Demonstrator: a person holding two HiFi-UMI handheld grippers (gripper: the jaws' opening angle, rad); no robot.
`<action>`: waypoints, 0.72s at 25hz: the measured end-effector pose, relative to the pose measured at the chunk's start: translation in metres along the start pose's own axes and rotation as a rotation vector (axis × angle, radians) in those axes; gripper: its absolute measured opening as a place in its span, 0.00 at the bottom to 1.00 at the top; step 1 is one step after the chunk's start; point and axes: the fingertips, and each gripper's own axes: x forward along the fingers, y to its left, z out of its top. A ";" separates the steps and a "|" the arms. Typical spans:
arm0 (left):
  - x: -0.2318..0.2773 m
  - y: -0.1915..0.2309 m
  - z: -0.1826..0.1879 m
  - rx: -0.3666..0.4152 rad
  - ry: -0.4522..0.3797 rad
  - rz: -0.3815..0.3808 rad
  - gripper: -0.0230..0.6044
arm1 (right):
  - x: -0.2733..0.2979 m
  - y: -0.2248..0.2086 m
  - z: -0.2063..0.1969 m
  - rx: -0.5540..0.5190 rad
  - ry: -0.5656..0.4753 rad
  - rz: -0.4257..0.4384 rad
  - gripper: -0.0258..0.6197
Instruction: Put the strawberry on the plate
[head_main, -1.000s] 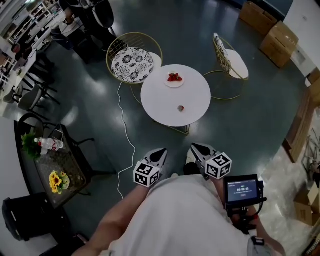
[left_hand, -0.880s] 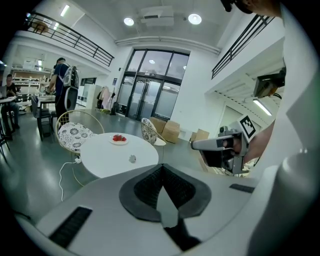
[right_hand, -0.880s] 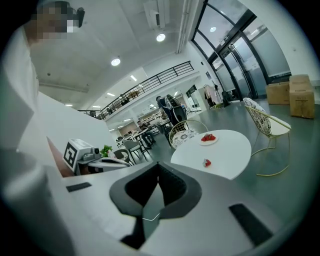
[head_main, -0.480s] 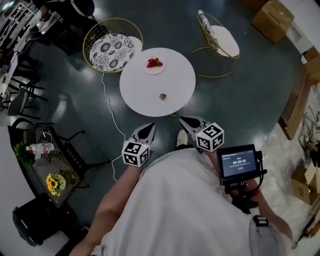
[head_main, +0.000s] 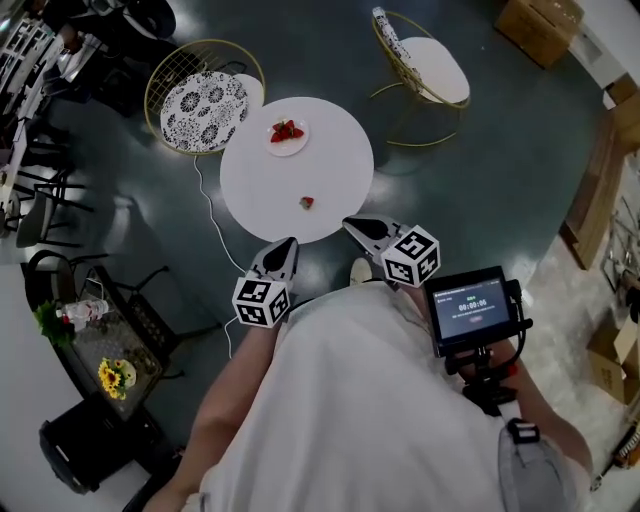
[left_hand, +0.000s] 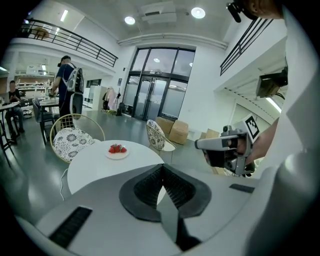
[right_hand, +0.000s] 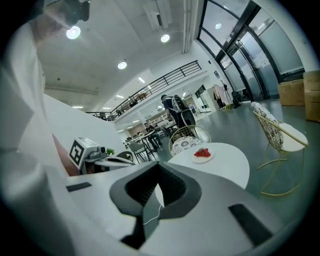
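Note:
A round white table (head_main: 330, 150) stands ahead of me. A white plate (head_main: 287, 135) with several strawberries sits near the table's far edge, and it also shows as the plate (left_hand: 117, 151) and the plate (right_hand: 202, 154). One loose strawberry (head_main: 307, 202) lies on the near part of the table. My left gripper (head_main: 289, 243) is just short of the table's near rim, shut and empty; its jaws meet in the left gripper (left_hand: 163, 165). My right gripper (head_main: 351, 226) reaches the near rim, to the right of the loose strawberry, also shut and empty, as the right gripper (right_hand: 157, 164) shows.
A gold wire chair with a patterned cushion (head_main: 203, 100) stands left of the table, another gold chair (head_main: 425, 55) at its far right. A white cable (head_main: 208, 210) trails on the floor. Cardboard boxes (head_main: 535, 22), a dark side table with flowers (head_main: 105, 370), people at distant tables.
Both grippers have moved forward together toward the table; its near rim now lies right at their tips. Both stay shut and empty.

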 end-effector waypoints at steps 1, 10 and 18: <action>0.000 0.001 0.001 0.000 -0.004 0.001 0.05 | 0.000 0.001 0.000 -0.006 0.001 0.002 0.05; 0.000 0.003 -0.003 -0.008 0.010 0.018 0.05 | -0.001 -0.002 -0.006 -0.015 0.042 -0.001 0.05; 0.024 0.014 -0.006 0.031 0.080 -0.027 0.05 | 0.009 -0.006 -0.003 0.011 0.055 -0.006 0.05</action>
